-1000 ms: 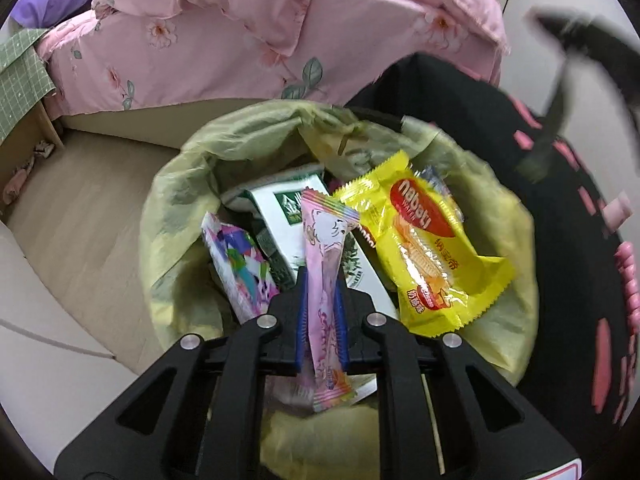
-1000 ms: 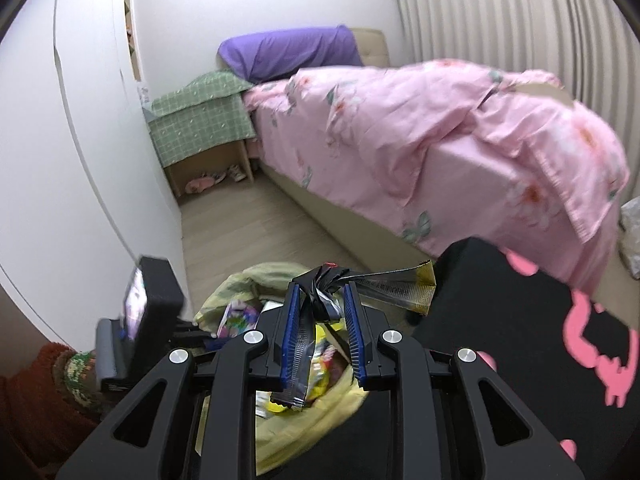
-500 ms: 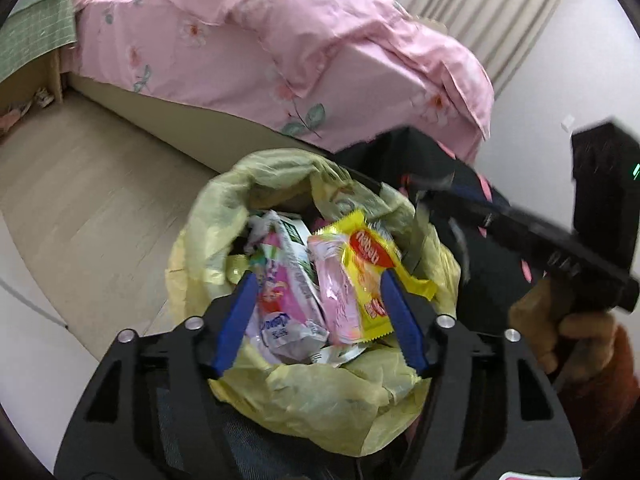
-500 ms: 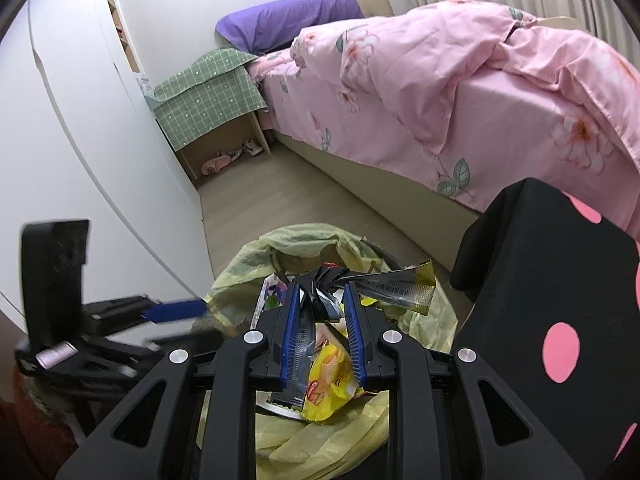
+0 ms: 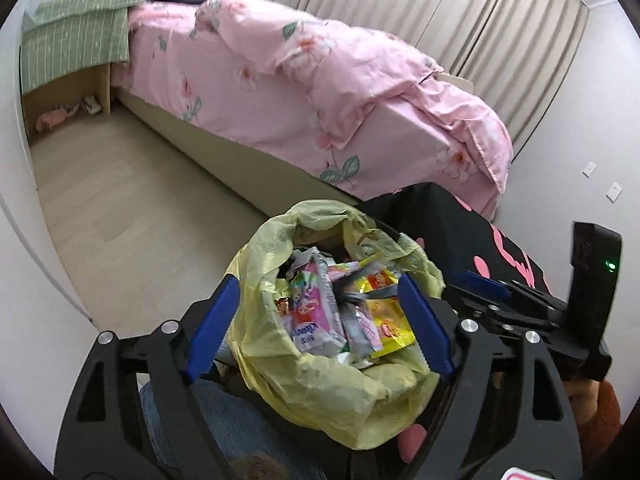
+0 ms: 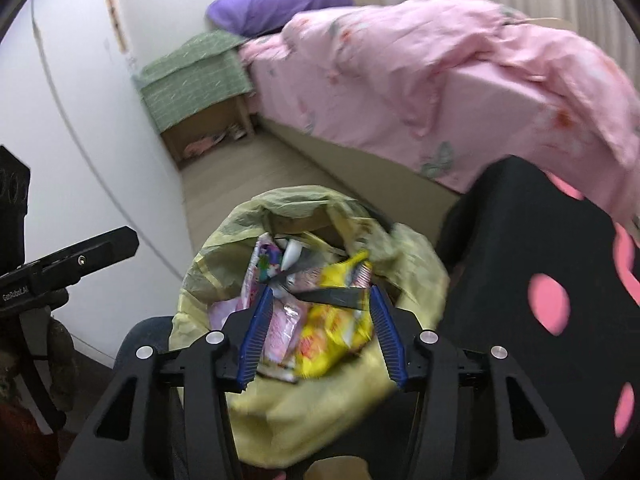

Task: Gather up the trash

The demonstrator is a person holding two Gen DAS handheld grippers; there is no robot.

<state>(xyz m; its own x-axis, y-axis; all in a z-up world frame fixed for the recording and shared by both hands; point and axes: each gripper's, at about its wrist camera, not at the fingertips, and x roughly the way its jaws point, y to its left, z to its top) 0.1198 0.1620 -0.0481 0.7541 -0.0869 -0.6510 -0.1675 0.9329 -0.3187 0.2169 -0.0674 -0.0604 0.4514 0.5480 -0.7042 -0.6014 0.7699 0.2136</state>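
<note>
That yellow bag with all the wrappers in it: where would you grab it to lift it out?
Take the yellow bag by its loose rim at the far side, coming down from above. There the plastic stands up in a free fold, thin enough to pinch; lower down it bulges with wrappers.

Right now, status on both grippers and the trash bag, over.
Left gripper open, empty, above the yellow trash bag. Right gripper open, dark wrapper lying between its fingers over the bag. Bag full of wrappers. Nothing in the way.
</note>
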